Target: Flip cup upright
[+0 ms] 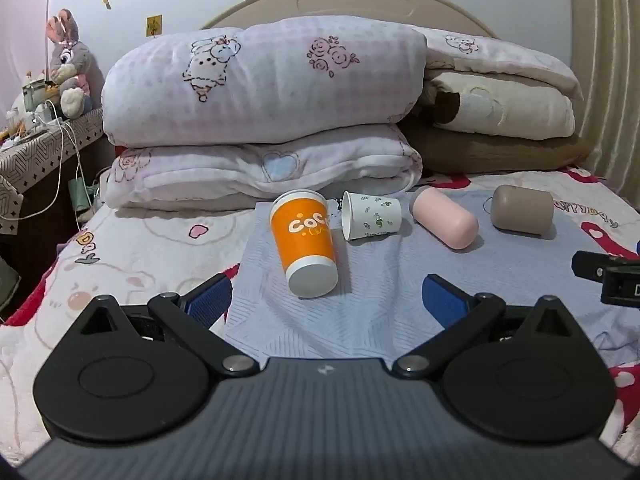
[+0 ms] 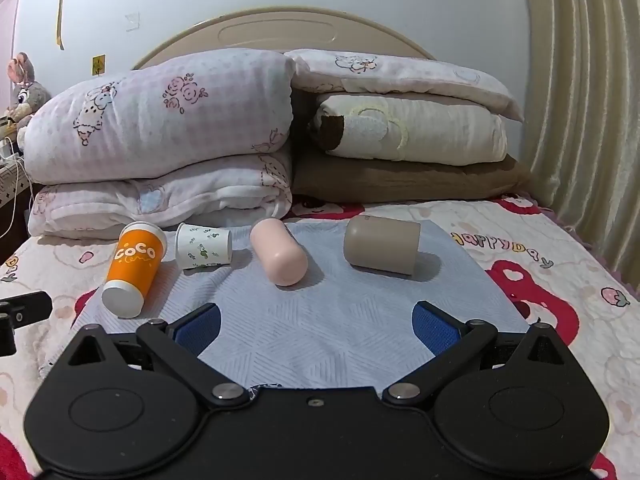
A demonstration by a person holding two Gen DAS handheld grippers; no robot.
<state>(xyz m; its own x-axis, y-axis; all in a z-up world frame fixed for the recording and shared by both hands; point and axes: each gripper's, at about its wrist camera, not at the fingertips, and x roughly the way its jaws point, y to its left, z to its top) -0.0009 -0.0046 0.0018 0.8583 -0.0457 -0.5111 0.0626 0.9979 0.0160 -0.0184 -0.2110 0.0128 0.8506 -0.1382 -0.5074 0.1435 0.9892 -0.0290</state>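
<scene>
Both wrist cameras are looking low along the bed toward the headboard [image 1: 352, 0], the left one sitting nearer the orange cup [image 1: 304, 240] at frame centre, the right one facing the tan cup [image 2: 382, 246], both sharing the blue cloth [image 2: 340, 320].

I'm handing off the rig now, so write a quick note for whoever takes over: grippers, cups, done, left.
Left gripper: open, empty, facing the orange cup.
Right gripper: open, empty, facing the pink cup and tan cup.
All four cups lie on their sides in a row on the blue cloth: orange, white cup, pink, tan.
Done: nothing, no cup upright.
Left: grip and stand the cups up.
</scene>
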